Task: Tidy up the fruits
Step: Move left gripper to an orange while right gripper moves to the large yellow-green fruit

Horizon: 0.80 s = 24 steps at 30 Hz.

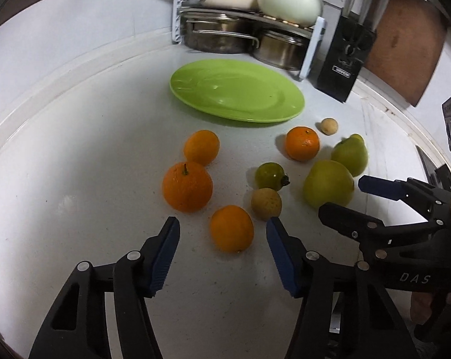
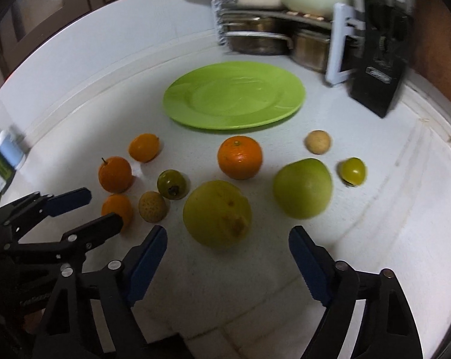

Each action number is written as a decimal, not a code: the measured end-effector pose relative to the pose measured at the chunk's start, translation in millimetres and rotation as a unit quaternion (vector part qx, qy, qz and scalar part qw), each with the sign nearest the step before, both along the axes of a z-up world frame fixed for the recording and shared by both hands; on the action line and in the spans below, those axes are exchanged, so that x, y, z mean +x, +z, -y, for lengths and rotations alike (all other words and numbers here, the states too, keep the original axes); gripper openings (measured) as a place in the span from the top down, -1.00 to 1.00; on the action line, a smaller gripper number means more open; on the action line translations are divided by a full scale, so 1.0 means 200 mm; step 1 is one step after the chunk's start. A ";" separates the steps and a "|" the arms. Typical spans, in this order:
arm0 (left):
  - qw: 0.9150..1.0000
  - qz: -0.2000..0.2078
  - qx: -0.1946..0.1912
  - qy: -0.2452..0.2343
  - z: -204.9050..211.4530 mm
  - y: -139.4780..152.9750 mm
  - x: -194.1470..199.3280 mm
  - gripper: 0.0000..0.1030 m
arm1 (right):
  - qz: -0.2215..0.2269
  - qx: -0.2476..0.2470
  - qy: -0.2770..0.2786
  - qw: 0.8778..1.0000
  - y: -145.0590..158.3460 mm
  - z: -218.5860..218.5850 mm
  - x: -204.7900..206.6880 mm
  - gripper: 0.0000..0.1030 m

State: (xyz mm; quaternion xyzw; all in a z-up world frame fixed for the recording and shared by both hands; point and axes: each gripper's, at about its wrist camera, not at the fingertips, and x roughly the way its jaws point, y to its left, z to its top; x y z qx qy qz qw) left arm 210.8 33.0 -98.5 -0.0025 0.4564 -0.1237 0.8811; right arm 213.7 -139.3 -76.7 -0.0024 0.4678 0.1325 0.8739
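1. The left gripper (image 1: 222, 233) hangs low over the white counter (image 1: 76, 149) with its blue pads spread wide and nothing between them; a small orange (image 1: 232, 228) lies just ahead of the gap, touching neither pad.
2. The right gripper (image 2: 227, 240) is likewise wide apart and holds nothing; a large yellow-green fruit (image 2: 217, 213) sits just in front of its fingers, close to the left one.
3. The green plate (image 1: 237, 89) lies flat farther back on the counter, with no fruit on it; all the fruit rests on the counter nearer the grippers.
4. On the left of the spread sit a big orange with a stem (image 1: 187, 186) and a smaller orange (image 1: 201, 147) just behind it; a dark green fruit (image 1: 270, 176) and a tan, rough-skinned one (image 1: 266, 203) lie close together in the middle.
5. Toward the right are a mandarin (image 1: 302, 143) near the plate's rim, a small beige fruit (image 1: 329, 126), a green pear-like fruit (image 1: 350, 152), and, seen from the right wrist, a small green fruit (image 2: 352, 171) furthest out.
6. Behind the plate stands a rack of steel pots (image 1: 225, 36) with white crockery on top; a black appliance (image 1: 345, 59) stands beside it.
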 end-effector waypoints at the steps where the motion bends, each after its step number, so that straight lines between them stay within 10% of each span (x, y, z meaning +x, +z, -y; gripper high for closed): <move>1: 1.000 -0.002 0.001 0.004 0.00 0.00 0.00 -0.08 | -0.002 0.004 0.006 1.000 -0.01 0.00 0.01 -0.59; 24: 1.000 -0.012 -0.008 0.017 0.06 -0.04 0.02 0.39 | -0.034 0.046 0.065 0.996 -0.08 0.02 0.14 0.02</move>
